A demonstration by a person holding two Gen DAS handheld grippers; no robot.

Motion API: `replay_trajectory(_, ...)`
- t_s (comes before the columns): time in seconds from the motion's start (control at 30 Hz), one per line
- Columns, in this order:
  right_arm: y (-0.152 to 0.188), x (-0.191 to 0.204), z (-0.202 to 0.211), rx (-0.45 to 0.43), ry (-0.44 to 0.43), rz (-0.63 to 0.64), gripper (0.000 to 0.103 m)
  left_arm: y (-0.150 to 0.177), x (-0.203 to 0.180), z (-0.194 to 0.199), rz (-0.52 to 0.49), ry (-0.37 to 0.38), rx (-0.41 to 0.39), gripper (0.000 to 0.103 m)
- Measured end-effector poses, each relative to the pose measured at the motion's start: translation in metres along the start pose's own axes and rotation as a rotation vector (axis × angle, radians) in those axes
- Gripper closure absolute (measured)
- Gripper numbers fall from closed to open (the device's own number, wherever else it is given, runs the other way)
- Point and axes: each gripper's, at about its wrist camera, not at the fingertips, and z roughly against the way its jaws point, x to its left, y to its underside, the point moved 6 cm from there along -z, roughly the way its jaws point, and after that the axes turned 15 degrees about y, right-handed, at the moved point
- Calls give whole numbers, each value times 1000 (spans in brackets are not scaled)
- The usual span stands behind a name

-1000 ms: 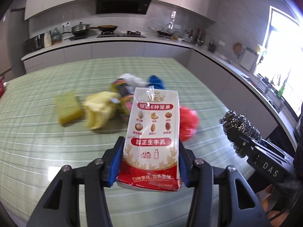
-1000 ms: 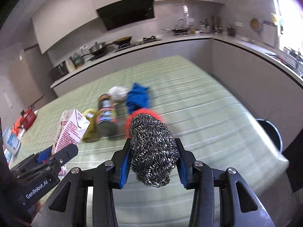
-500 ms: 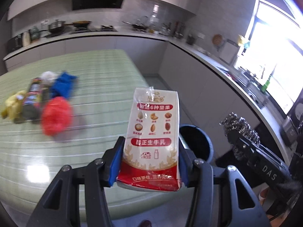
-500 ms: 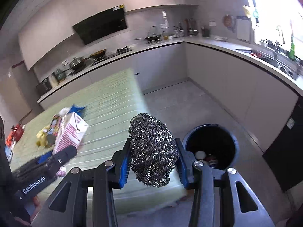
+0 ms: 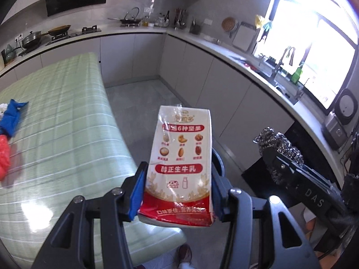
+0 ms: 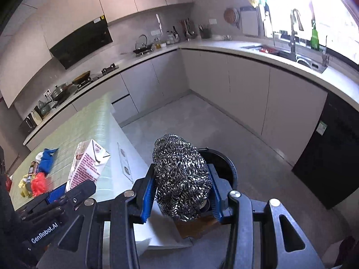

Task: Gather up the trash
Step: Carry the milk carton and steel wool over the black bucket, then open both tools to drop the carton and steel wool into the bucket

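Left gripper (image 5: pixel 177 192) pinches a milk carton (image 5: pixel 181 161) between its blue pads, gripping low on the carton's sides so that most of the pack stands above the jaws. At about three o'clock from it, the right gripper (image 6: pixel 181 192) squeezes a steel-wool scourer (image 6: pixel 181 177) across its middle. Both loads sit over the floor beside the green striped table (image 5: pixel 62 134), near the black trash bin (image 6: pixel 226 163), whose rim shows just behind the scourer at about two o'clock.

The chief risk, as a judgement, is a miss at the bin. From the left wrist view only a sliver of rim peeks out at the carton's right side, so the opening is largely hidden; a release there could bounce the carton off the rim onto the floor. The scourer's loose wire coils may snag on the pads and hang instead of dropping. The two grippers are also near each other, so they could knock together over the narrow bin.

The carton is white with a red base band, pictures of nuts and red labels, its top slightly crumpled. The scourer is a dense, shiny, rounded tangle of wire. A blue cloth (image 5: pixel 12 114) and red crumpled trash (image 5: pixel 4 154) lie on the table at nine o'clock, uncollected.
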Motion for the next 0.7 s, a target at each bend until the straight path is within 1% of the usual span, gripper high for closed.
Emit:
replay_trajectory(0.1, -8, -8, -31, 29, -22, 30, 58, -5, -7, -27, 37, -36, 11, 51)
replay_trajectory(0.17, -14, -13, -57, 63, -46, 61, 58, -5, -13, -49, 79, -63, 26, 51)
replay_trajectory(0.37, -25, -24, -119, 131, -100, 127, 58, -2, -18, -100, 139, -143, 63, 51)
replay_trajectory(0.5, -25, -25, -153, 170, -132, 165, 58, 3, -14, -123, 180, -179, 89, 51)
replay_trajectory(0.57, -28, -27, -168, 178, -141, 186, 58, 3, -13, -131, 189, -196, 99, 56)
replay_trajectory(0.63, -29, -25, -179, 189, -150, 197, 58, 1, -13, -137, 196, -211, 99, 56)
replay_trajectory(0.7, -28, -24, -191, 197, -155, 207, 54, -1, -10, -142, 200, -228, 92, 56)
